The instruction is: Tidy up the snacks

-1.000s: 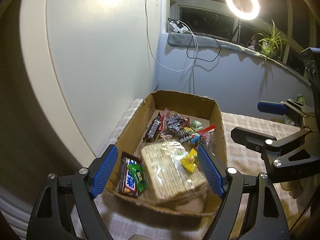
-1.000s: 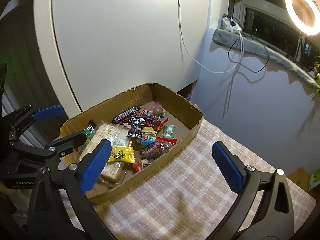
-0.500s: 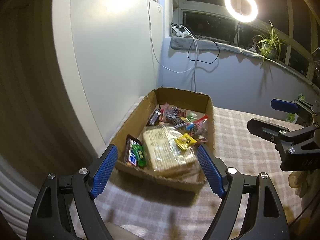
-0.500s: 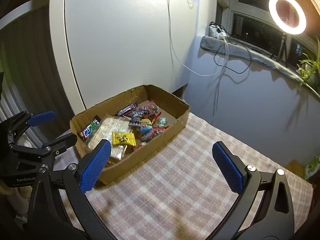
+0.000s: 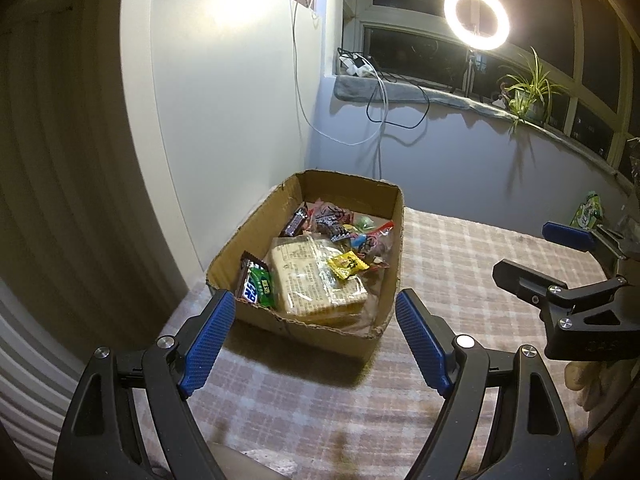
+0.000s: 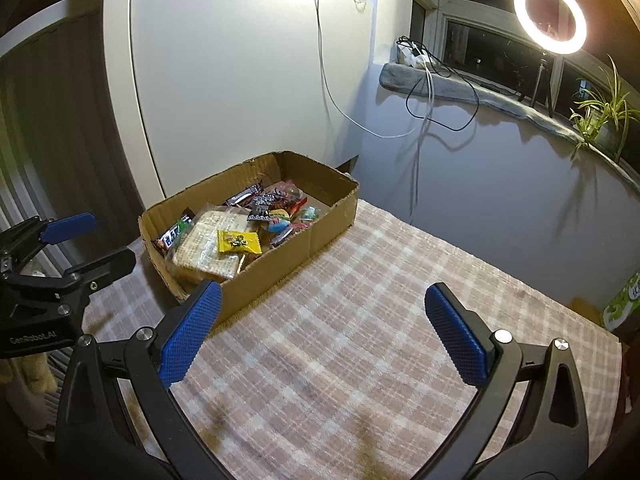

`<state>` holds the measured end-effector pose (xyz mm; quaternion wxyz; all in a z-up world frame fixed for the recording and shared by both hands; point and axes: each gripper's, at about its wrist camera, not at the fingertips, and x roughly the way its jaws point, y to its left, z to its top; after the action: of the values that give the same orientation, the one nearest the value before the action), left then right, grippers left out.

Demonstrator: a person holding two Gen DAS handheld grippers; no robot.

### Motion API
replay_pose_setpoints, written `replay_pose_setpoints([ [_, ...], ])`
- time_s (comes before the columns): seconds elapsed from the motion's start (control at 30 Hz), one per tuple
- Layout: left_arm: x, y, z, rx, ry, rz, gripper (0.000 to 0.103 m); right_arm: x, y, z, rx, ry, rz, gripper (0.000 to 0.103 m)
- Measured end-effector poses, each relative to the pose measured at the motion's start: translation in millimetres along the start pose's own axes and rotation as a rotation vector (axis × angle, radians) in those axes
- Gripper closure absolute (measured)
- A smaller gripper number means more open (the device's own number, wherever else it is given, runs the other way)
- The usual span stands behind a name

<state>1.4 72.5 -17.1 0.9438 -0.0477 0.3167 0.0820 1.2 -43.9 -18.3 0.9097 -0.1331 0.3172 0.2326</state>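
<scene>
A shallow cardboard box [image 5: 384, 312] [image 6: 280, 264] sits on the checked tablecloth and holds several wrapped snacks. Among them are a big clear pack of crackers [image 5: 312, 280] [image 6: 208, 240], a yellow packet [image 5: 347, 264] [image 6: 238, 241], a green and blue bar [image 5: 258, 289] and dark bars at the far end. My left gripper [image 5: 310, 340] is open and empty, just in front of the box's near wall. My right gripper [image 6: 320, 332] is open and empty over bare cloth to the right of the box. Each gripper shows in the other's view.
The box stands near the table's left edge, next to a white cabinet panel [image 5: 224, 120]. A green packet [image 5: 587, 214] [image 6: 624, 300] lies at the table's far right edge. A ring light [image 5: 476, 18], cables and a plant are on the window sill behind.
Both grippers have pulled back and up from the box, which now looks smaller and farther. Both stayed open and empty. The snacks have not moved.
</scene>
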Motion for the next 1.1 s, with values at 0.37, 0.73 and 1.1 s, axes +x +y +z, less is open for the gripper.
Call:
replay_pose_setpoints([
  [0.37,-3.6,-3.7,0.5,0.005,-0.006,0.003,0.020,-3.2,0.2,-2.2,0.002,-0.002,0.000,0.000],
  [0.73,-5.5,-6.5,1.0,0.006,-0.009,0.002,0.020,-4.4,0.5,-3.2,0.004,0.000,0.001,0.000],
  [1.1,-6.3,-7.6,0.4,0.007,-0.010,0.003,0.020,-5.8,0.1,-5.4,0.004,0.000,0.000,0.000],
])
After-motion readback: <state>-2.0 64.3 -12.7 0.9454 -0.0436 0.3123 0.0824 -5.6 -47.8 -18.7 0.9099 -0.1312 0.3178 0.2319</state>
